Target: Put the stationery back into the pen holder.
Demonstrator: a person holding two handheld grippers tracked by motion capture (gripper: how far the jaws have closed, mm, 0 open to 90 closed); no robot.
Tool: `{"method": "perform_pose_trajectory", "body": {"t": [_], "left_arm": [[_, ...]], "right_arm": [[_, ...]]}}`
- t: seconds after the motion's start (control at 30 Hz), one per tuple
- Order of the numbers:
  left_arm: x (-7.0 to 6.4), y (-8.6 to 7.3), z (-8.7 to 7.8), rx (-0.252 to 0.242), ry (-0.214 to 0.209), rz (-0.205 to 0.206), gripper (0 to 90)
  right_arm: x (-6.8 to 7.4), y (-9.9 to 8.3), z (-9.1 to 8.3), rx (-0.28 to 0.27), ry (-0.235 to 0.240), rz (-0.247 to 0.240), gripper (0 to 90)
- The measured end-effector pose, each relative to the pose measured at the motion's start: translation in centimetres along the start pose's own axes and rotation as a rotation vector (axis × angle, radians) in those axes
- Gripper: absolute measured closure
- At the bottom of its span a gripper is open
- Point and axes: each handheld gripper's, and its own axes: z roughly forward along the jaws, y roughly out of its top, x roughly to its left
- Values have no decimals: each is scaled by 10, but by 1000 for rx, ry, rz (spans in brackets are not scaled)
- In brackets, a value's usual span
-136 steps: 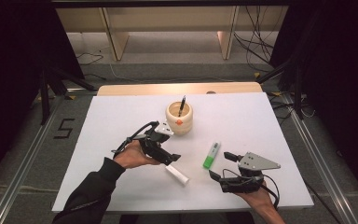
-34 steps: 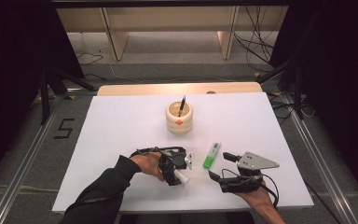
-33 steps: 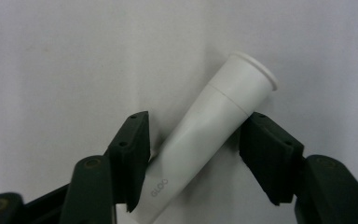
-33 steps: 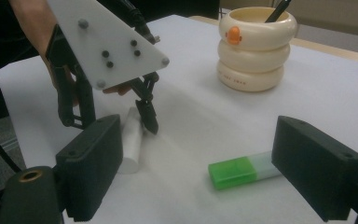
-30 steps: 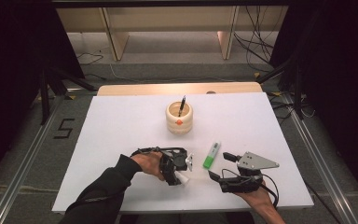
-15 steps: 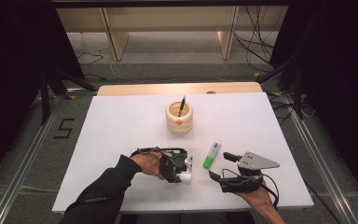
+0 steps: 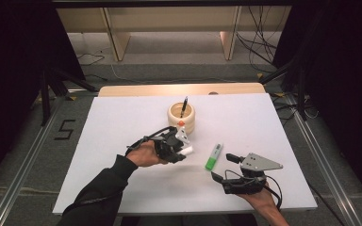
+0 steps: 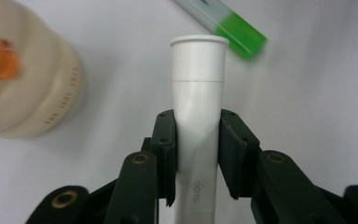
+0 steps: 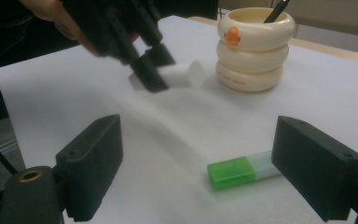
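The left gripper clamps a white glue tube at mid-body, lifted off the table near the ringed cream holder. It looks light, rigid and smooth (likely slippery). The right gripper rests spread wide, empty.

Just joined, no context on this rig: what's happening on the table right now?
A person holds a tool in each hand over a white table. The left tool is shut on a white plastic glue-stick tube, held off the surface near a cream ringed pen cup with an orange duck emblem that has a black pen standing in it. The right tool sits open, low near the table's front edge, pointed at a green-capped clear marker lying flat on the table, not touching it.
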Motion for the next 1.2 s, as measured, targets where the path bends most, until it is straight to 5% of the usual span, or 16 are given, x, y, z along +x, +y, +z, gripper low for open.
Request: {"method": "perform_pose_trajectory", "body": {"t": [0.17, 0.3, 0.77, 0.97, 1.2], "left_arm": [[12, -1, -11, -136, 84, -129, 692], [19, -3, -19, -224, 113, -201, 691], [47, 5, -37, -419, 206, -365, 691], [62, 11, -36, -466, 223, -425, 691], [71, 17, -29, -462, 247, -443, 692]], "right_arm": [[0, 0, 0, 2, -4, 2, 170], [0, 0, 0, -2, -4, 4, 170], [-1, 0, -1, -5, -11, 11, 170], [-2, 0, -2, -11, -8, 13, 170], [-2, 0, -2, -10, -7, 15, 170]]}}
